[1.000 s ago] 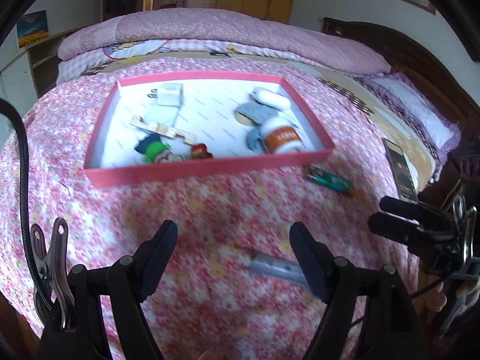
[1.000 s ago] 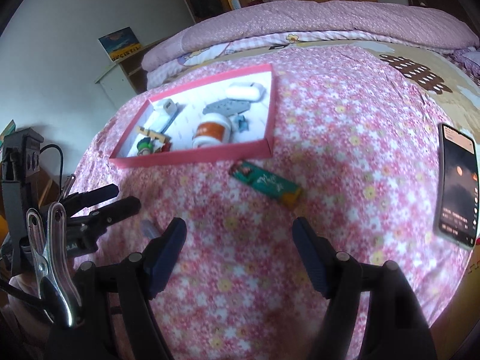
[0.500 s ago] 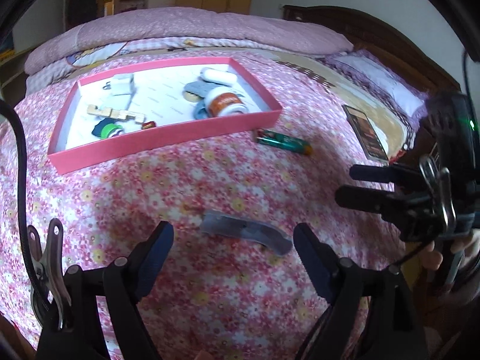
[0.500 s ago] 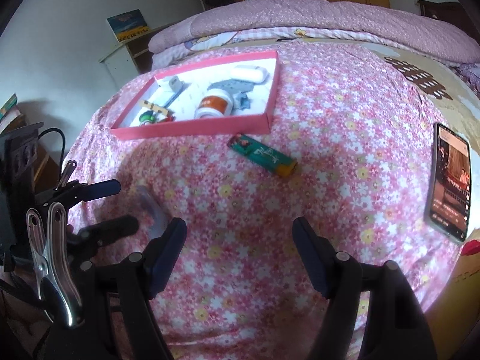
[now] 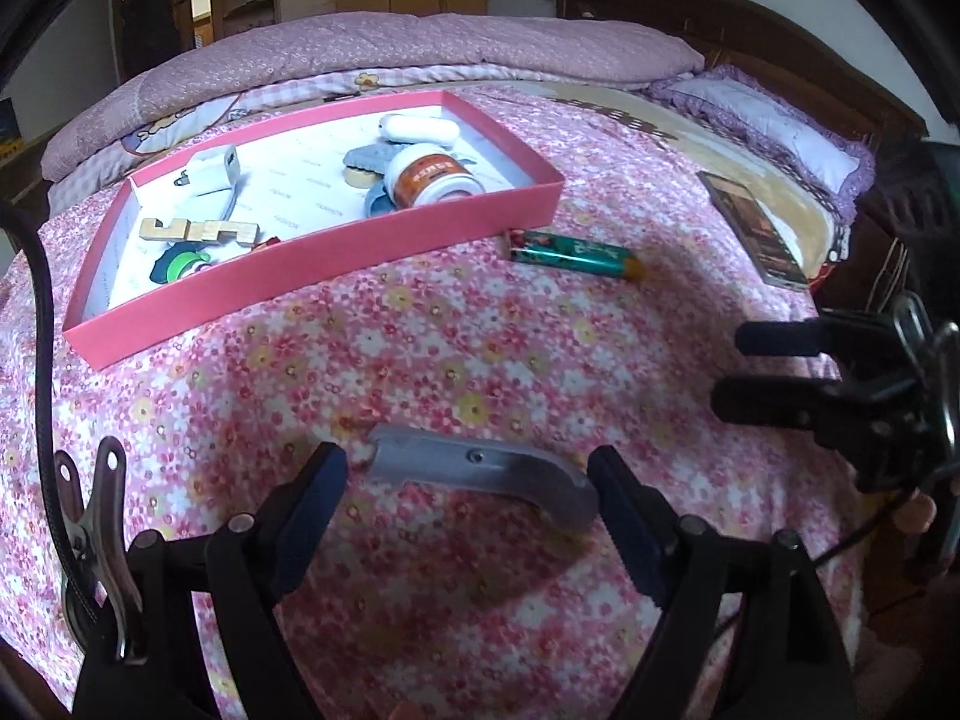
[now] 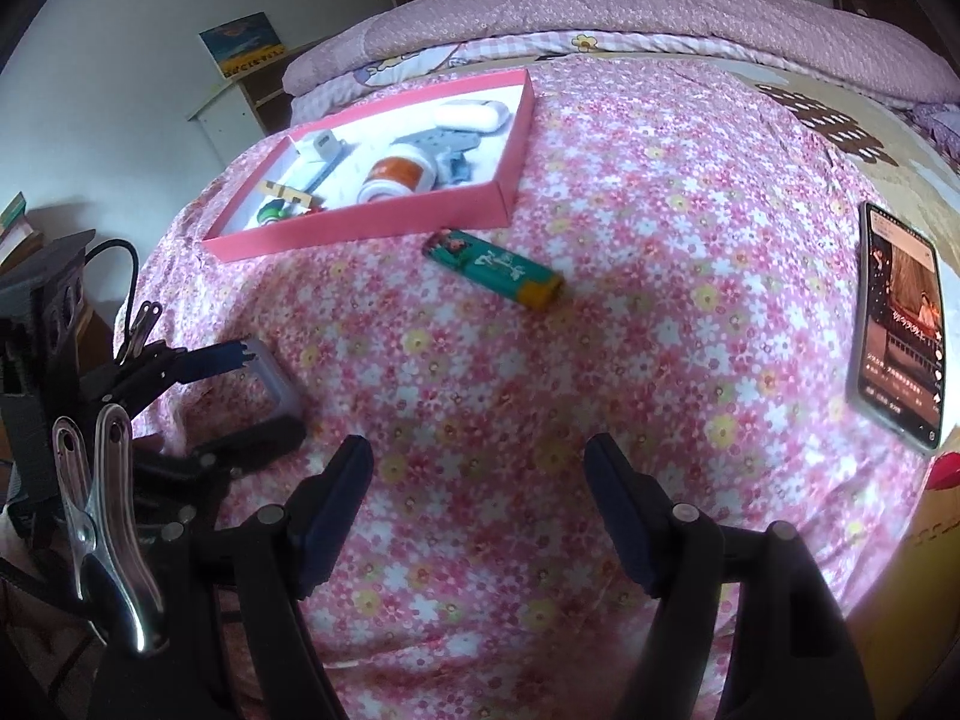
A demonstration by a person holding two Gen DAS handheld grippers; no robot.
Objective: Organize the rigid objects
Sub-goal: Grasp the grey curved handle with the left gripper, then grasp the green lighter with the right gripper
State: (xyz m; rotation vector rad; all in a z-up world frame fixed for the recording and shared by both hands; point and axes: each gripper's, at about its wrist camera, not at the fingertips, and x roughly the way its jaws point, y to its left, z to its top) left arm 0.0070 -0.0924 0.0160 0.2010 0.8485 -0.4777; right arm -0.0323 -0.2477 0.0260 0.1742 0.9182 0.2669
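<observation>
Left wrist view: the left claw (image 5: 468, 498) sits at the bottom of the frame, tilted down toward the bed (image 5: 480, 360) with its flowered pink cover, jaws spread wide. Between the two fingers, not pressed by either pad, lies a curved grey metal piece (image 5: 480, 471); its bent end comes just beside the right finger. In the upper left of the frame stands a shallow pink box (image 5: 336, 246) holding an orange-labelled bottle (image 5: 432, 177), a white case (image 5: 420, 127), a white charger (image 5: 211, 174), a wooden puzzle piece (image 5: 198, 231) and a green toy (image 5: 180, 264). A green lighter (image 5: 570, 252) lies on the cover just in front of the box's right corner. A phone (image 5: 750, 228) lies at the upper right. The right claw (image 5: 774, 366) reaches in from the right edge, fingers apart and empty; fingertips of the person's hand (image 5: 915, 510) show below it.

Right wrist view: the right claw (image 6: 477, 498) hangs open over bare cover at the bottom centre, nothing between its fingers. The green lighter (image 6: 495, 267) lies ahead at mid-frame, the pink box (image 6: 372, 222) beyond it in the upper left. The phone (image 6: 900, 324), screen lit, lies at the right edge. At the left edge the left claw (image 6: 252, 396) straddles the grey metal piece (image 6: 276, 381).
</observation>
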